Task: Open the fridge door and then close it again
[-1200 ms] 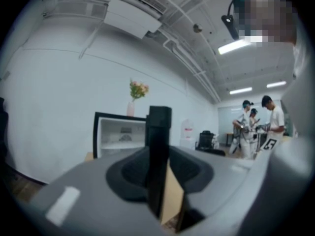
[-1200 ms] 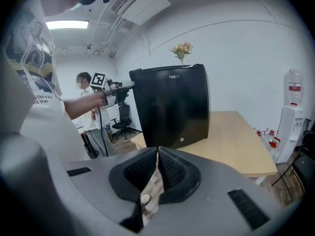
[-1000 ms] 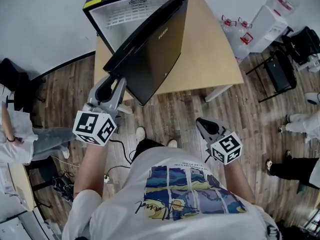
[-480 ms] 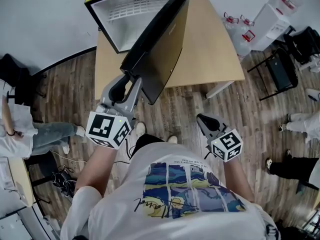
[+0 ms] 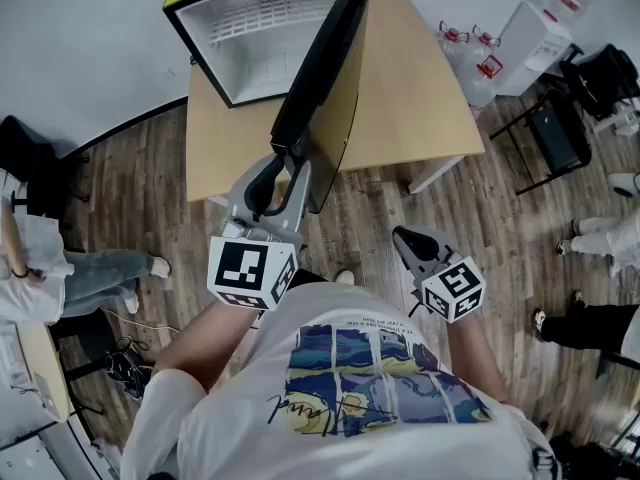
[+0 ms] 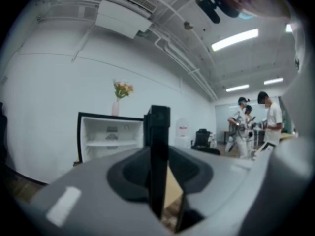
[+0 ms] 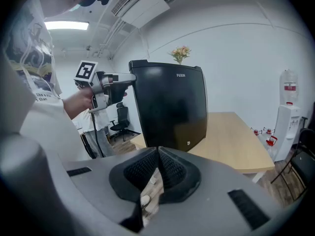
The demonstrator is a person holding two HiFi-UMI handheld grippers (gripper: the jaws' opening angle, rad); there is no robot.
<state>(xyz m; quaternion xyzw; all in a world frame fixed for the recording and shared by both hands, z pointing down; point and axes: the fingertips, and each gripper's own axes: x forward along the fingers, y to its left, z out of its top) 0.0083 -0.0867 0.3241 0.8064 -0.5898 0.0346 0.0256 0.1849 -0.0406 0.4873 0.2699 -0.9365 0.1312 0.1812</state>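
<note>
Pinches the free edge of the fridge door [image 5: 325, 88] with the left gripper [image 5: 290, 168], jaws pressed on the black panel from both sides. Holds the right gripper [image 5: 410, 240] pressed together on nothing, low and well apart to the right of the door. Runs straight ahead from the left gripper as a thin upright slab, seen edge-on, up to the hinge at the far right corner of the fridge [image 5: 240, 53]. Stands wide open, roughly square to the white inside, ahead and to the left of the left gripper. To close, probably needs a sweep to the left along an arc about the hinge, not a straight push. Falls to the left hand, the nearer one, on the door now.
</note>
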